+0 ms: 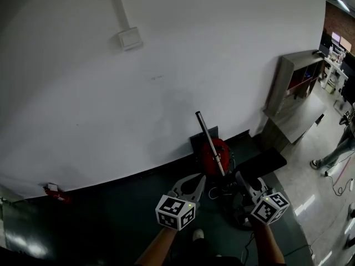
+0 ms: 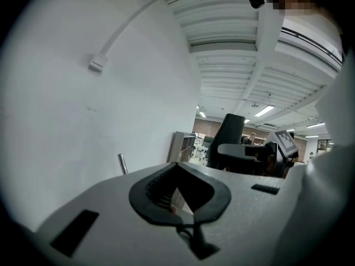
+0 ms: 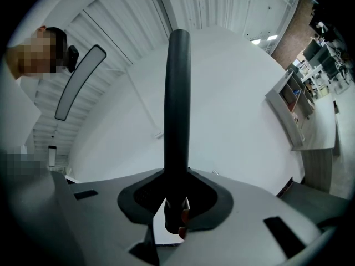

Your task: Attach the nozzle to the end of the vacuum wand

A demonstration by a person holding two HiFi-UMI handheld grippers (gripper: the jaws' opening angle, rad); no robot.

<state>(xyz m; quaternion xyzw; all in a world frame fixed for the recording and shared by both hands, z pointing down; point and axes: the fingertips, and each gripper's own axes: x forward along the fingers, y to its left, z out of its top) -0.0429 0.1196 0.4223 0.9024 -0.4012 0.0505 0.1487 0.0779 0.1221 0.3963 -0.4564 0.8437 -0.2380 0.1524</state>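
Observation:
A red vacuum body [image 1: 215, 153] stands on the floor against the white wall, and its metal wand [image 1: 209, 142] leans up and to the left; the wand's tip [image 2: 122, 163] also shows in the left gripper view. My right gripper [image 1: 243, 180] is shut on the black nozzle [image 1: 262, 164], which sticks out long and dark past the jaws [image 3: 178, 104]. The nozzle sits to the right of the wand, apart from it. My left gripper [image 1: 198, 178] is shut with nothing in it, just left of the vacuum body. The left gripper view also shows the nozzle [image 2: 230, 137].
A grey shelf unit [image 1: 293, 85] stands at the right along the wall. Cables [image 1: 221, 192] lie on the dark floor by the vacuum. A white switch box [image 1: 129, 38] is on the wall. A person's legs [image 1: 338, 148] are at the far right.

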